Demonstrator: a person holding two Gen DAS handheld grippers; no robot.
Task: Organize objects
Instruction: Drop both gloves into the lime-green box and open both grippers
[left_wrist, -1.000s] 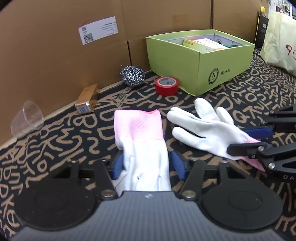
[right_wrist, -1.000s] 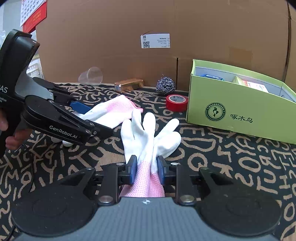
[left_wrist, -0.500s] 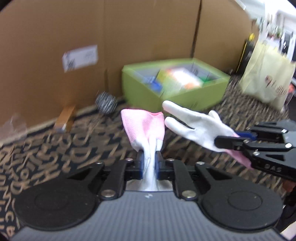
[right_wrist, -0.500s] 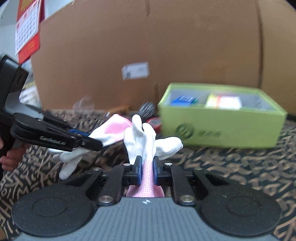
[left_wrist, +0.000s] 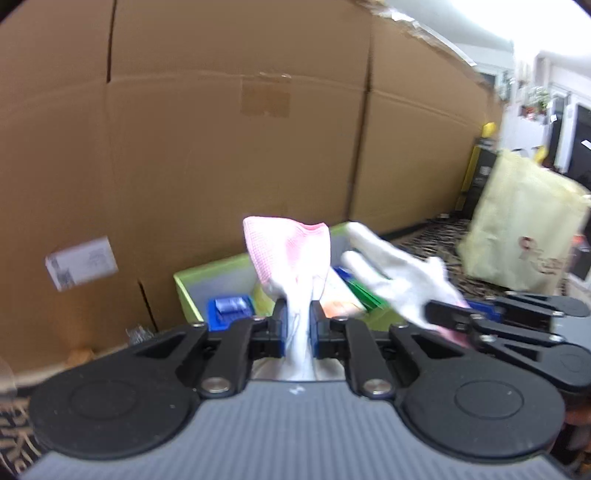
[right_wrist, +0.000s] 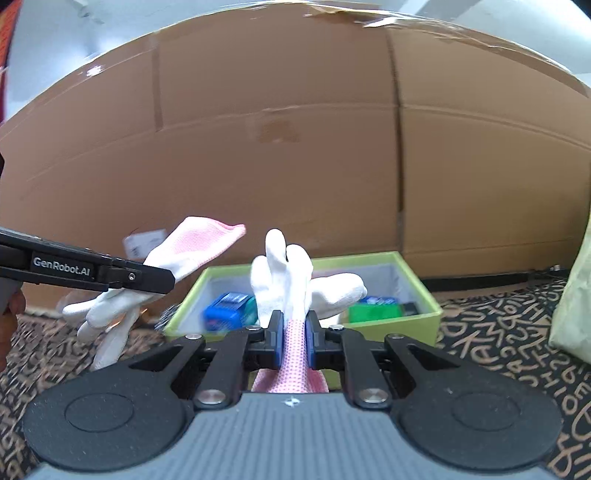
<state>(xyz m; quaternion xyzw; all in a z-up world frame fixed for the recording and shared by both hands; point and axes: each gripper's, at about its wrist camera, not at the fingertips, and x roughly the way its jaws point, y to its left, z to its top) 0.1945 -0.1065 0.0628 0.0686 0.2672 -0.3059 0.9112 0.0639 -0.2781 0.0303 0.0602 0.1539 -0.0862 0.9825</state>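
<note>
A cardboard wall (right_wrist: 295, 166) stood behind; ahead of both jaws sat a green box (right_wrist: 421, 295). The left gripper (left_wrist: 297, 328) pinched one glove (left_wrist: 291, 254), the right gripper (right_wrist: 294, 341) the other glove (right_wrist: 291, 273).

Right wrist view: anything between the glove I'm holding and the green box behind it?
Nothing: in the right wrist view the glove in the right gripper hangs before the green box, with no object between them.

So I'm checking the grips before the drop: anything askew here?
Yes. The left gripper pinches its glove by the finger end, pink cuff up; the right gripper holds its glove by the cuff, fingers up. Opposite orientations above the green box.
</note>
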